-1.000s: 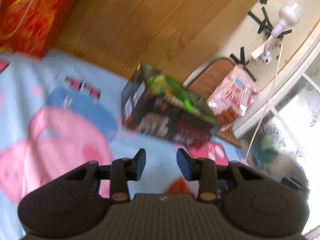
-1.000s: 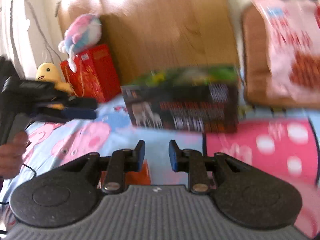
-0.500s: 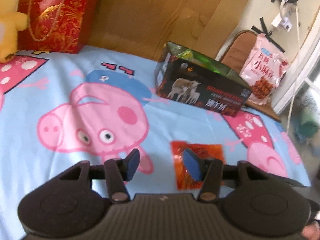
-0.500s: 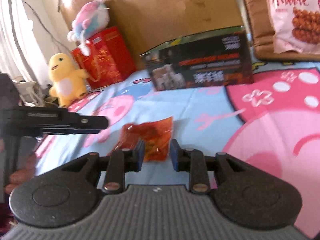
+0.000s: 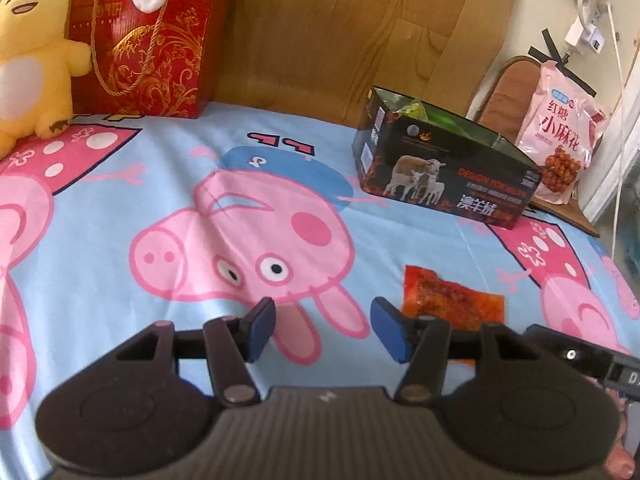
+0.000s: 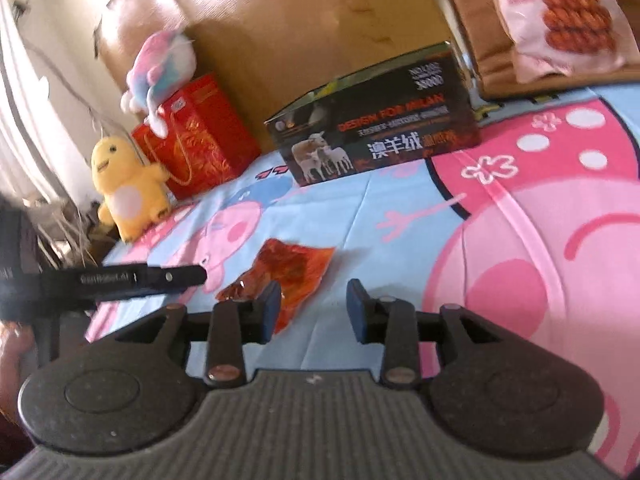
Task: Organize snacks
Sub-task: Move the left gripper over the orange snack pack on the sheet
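A flat red-orange snack packet (image 5: 452, 300) lies on the cartoon bedsheet (image 5: 120, 200). My left gripper (image 5: 323, 330) hovers just left of it, jaws opening, nothing between them. In the right wrist view the same packet (image 6: 288, 276) lies just beyond my right gripper (image 6: 314, 310), partly behind its left fingertip; those jaws are opening too, with nothing between them. An open black box with a sheep picture (image 5: 444, 168) (image 6: 376, 140) stands at the back of the bed, green packets showing inside. The left gripper's body (image 6: 132, 280) reaches in from the left.
A pink snack bag (image 5: 560, 144) (image 6: 560, 20) leans on a brown cushion (image 5: 508, 96) at the back right. A red gift bag (image 5: 148, 44), a yellow plush (image 5: 32, 52) and a pink-blue plush (image 6: 160, 68) sit back left. The wooden headboard (image 5: 340, 32) bounds the far side.
Both views swung down from the box toward the bedsheet, bringing the red-orange packet into view near the fingertips. Both grippers' jaws have spread wider.
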Available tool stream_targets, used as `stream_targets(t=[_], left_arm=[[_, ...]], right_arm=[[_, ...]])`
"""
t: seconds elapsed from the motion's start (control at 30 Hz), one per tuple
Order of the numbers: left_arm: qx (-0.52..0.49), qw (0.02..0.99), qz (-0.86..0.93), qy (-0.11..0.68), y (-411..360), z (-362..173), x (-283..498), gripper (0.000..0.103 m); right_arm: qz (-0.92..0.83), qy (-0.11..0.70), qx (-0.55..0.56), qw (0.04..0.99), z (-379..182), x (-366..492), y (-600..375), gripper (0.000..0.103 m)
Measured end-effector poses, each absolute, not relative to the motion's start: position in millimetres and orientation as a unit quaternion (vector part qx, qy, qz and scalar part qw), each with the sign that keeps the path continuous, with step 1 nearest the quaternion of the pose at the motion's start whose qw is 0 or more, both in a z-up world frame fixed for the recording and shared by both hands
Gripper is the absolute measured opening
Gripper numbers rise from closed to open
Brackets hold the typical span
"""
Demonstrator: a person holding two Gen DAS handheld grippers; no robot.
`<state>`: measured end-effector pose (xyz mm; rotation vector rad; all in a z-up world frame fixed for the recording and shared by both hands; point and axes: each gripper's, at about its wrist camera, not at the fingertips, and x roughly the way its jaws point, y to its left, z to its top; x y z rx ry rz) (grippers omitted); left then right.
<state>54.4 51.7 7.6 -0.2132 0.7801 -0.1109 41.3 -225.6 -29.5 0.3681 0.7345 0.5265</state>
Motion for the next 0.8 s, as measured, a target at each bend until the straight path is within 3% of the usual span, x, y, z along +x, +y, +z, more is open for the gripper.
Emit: stream_targets(t=[0.27,0.43,0.57,0.8], left_arm=[[-0.098,0.921,-0.054,0.373,52.3,5.5,56.8,0.057],[-0.091,0.924,-0.054,0.367,49.8,4.1,56.9,0.066],[-0.089,0.926,-0.067,0.361,47.7,2.5,56.6,0.079],[-0.072,0.933,-0.079,0.344,45.8,-1.0,51.1,0.081]], right_arm=[[0.256,0.344,0.191,0.883,-33.0,41.5,-225.8,0.042],[0.258,0.341,0.207,0.88,-36.0,43.5,-229.9,0.042],[0.257,0.338,0.196,0.884,-34.9,41.5,-226.8,0.042],[0.258,0.335,0.188,0.887,-34.6,41.0,-225.6,0.044]])
